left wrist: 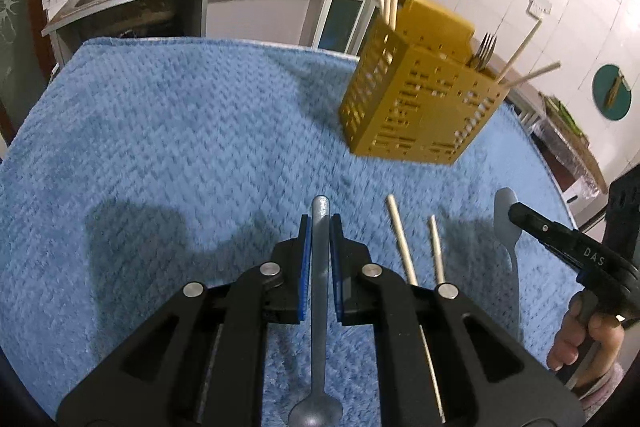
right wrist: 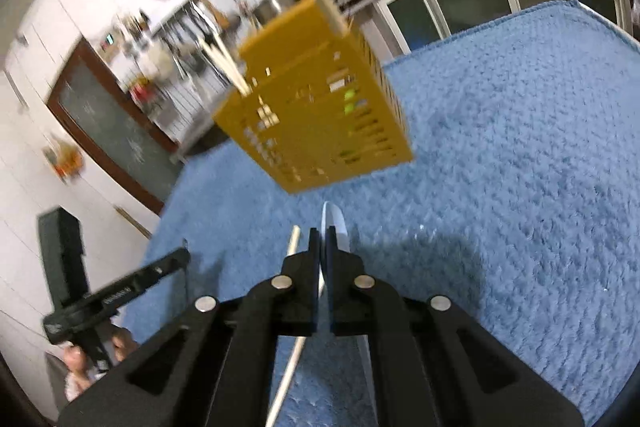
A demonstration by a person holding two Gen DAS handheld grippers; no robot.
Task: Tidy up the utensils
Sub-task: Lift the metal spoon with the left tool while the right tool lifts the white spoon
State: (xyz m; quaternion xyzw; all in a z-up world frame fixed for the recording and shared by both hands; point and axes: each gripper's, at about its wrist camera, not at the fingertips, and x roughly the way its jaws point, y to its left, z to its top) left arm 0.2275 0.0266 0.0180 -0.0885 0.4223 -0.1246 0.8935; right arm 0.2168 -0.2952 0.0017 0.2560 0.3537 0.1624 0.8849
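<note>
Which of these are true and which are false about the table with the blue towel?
1. The left tongs grip a grey metal spoon by its handle. True.
2. The yellow slotted plastic utensil holder lies tipped on its side. False: it stands upright on the fluffy blue towel.
3. A metal fork stands in the holder. True.
4. All the pale wooden chopsticks are in the holder. False: two chopsticks lie on the towel.
5. The right tongs are wide open. False: they are shut on a pale flat utensil.
</note>
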